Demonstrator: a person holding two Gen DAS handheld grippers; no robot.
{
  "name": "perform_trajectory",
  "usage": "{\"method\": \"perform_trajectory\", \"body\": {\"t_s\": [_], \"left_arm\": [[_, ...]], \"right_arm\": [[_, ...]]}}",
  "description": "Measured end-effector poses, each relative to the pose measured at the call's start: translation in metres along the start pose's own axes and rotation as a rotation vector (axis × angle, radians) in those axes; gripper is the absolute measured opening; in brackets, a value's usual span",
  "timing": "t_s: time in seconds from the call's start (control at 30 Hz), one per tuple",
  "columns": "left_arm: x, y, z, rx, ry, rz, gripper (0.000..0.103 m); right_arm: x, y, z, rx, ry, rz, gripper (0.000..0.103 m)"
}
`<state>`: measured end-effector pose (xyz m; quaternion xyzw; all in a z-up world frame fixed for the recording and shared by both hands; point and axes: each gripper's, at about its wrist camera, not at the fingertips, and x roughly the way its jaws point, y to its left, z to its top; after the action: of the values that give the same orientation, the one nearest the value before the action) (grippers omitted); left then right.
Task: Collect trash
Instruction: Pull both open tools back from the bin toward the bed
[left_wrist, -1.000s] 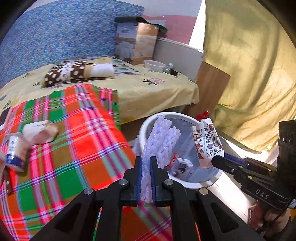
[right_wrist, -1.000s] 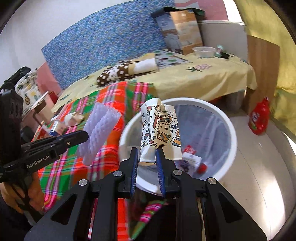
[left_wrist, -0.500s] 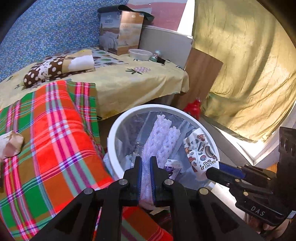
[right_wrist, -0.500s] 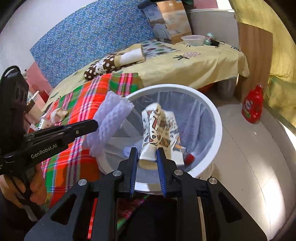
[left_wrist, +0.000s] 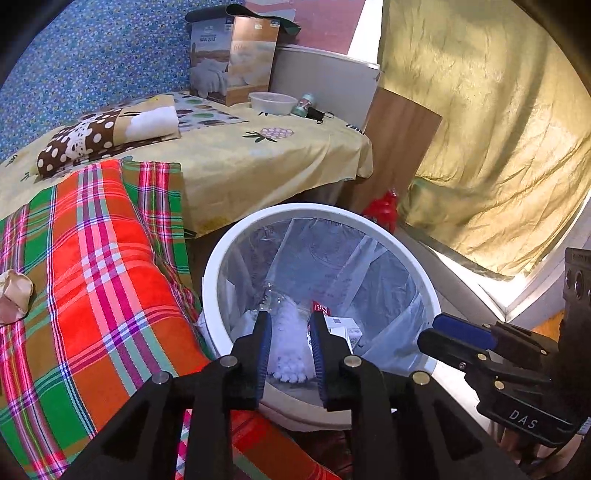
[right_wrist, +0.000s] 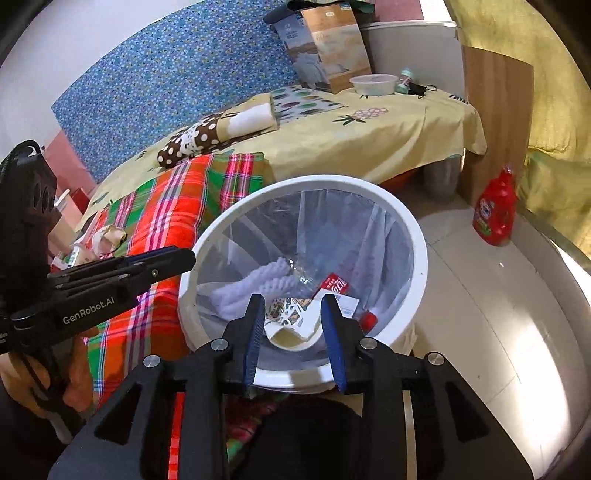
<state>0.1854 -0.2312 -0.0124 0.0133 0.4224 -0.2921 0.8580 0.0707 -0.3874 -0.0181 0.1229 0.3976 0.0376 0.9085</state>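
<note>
Now both grippers hang over the white trash bin (right_wrist: 419, 236), which stands on the floor just beside the bed and is lined with a clear plastic bag. The left gripper (left_wrist: 290, 338) has its jaws spread apart with nothing between them; directly below it, inside the bin, lies the white foam net sleeve (left_wrist: 291, 343). The right gripper (right_wrist: 293, 332) is likewise released, its blue-padded jaws wide, and the patterned paper cup (right_wrist: 291, 321) lies in the bin beneath it, tipped on its side with its cream inside showing. In the right wrist view the foam net sleeve (right_wrist: 255, 288) rests against the bin's left wall, touching the cup, and a red-and-white carton (right_wrist: 334, 286) sits just behind the cup, with a red cap at the bin's right side.

Left of the bin, a plaid blanket (left_wrist: 92, 266) covers the near part of the bed, and a crumpled beige wrapper (left_wrist: 14, 295) lies on it, well apart from the bin. Behind the bin, beyond the bed's yellow sheet, a red detergent bottle (right_wrist: 495, 210) stands on the floor near a wooden panel.
</note>
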Motion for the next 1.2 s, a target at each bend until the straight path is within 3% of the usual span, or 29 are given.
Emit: {"method": "perform_trajectory", "body": {"t_s": [0.47, 0.63, 1.2], "left_arm": [[-0.031, 0.005, -0.015, -0.023, -0.033, 0.019, 0.022], [-0.043, 0.009, -0.023, -0.033, -0.048, 0.034, 0.022], [-0.098, 0.041, -0.063, -0.104, -0.101, 0.083, 0.022]], "right_arm": [[-0.011, 0.014, -0.001, -0.034, -0.038, 0.007, 0.034], [-0.016, 0.021, -0.002, -0.037, -0.06, 0.022, 0.052], [-0.023, 0.063, -0.012, -0.103, -0.071, 0.142, 0.052]]}}
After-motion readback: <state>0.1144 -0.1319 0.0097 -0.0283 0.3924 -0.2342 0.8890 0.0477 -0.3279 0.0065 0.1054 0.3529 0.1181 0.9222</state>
